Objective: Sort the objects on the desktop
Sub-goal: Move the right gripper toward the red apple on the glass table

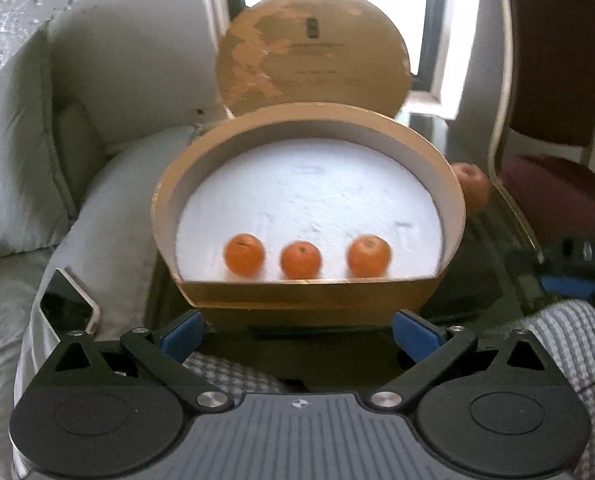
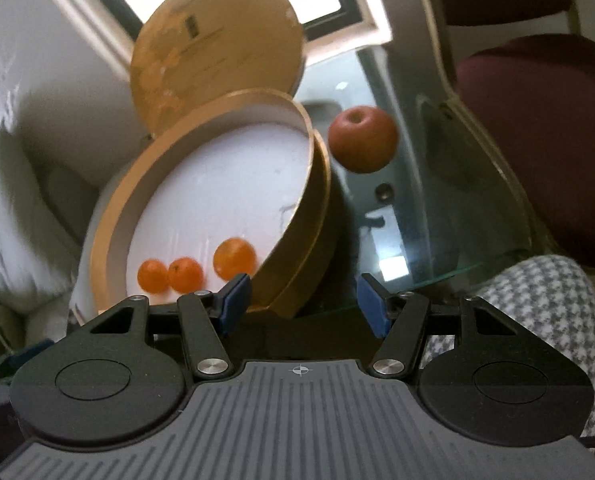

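Observation:
A round brown box (image 1: 309, 302) with a white floor stands on the glass table, also in the right wrist view (image 2: 297, 240). Three small oranges (image 1: 300, 259) lie along its near wall, also seen in the right wrist view (image 2: 184, 275). A red apple (image 2: 362, 139) sits on the glass to the box's right, partly hidden behind the box in the left wrist view (image 1: 473, 186). My left gripper (image 1: 297, 336) is open and empty, just in front of the box. My right gripper (image 2: 303, 304) is open and empty, at the box's near right side.
The box's round lid (image 1: 313, 52) leans upright behind it. A phone (image 1: 67, 304) lies on white cushions (image 1: 109, 208) at the left. A dark red chair (image 2: 537, 120) stands beyond the glass table's (image 2: 437, 220) right edge. Checked fabric (image 2: 537, 300) is at the near right.

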Demonstrator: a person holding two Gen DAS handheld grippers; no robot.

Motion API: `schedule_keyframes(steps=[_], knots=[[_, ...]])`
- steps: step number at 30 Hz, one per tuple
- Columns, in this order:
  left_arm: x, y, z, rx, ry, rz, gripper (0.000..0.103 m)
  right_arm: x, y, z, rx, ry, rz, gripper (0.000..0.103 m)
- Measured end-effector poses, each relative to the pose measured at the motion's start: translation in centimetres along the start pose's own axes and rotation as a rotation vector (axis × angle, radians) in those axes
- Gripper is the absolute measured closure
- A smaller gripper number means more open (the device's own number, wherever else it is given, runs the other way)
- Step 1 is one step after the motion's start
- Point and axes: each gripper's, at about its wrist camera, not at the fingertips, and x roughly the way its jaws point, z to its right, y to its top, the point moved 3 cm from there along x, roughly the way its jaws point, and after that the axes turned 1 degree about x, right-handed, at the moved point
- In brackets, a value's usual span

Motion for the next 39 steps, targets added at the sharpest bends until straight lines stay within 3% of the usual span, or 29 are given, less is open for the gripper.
schedule_keyframes(steps=[4, 7, 12, 18, 39], knots=[[0.1, -0.7, 1.5, 0.047, -0.011, -0.018, 0.002, -0.2, 0.1, 0.6, 0.024, 0.018, 0.014, 0.038], [0.0, -0.8, 1.9, 0.064, -0.006, -0.018, 0.002, -0.3, 0.1, 0.9, 0.025, 0.03, 0.025, 0.028], [0.0, -1.0, 1.9, 0.072, -0.001, -0.021, 0.002, -0.3, -0.1, 1.2, 0.034, 0.03, 0.028, 0.026], [0.5, -1.1, 2.2, 0.085, -0.001, -0.033, 0.002, 0.1, 0.1, 1.8, 0.068, 0.019, 0.027, 0.017], [4.0, 0.3, 1.4, 0.086, -0.006, -0.068, 0.002, 3.5, 2.0, 2.8, 0.154, -0.028, -0.018, 0.016]])
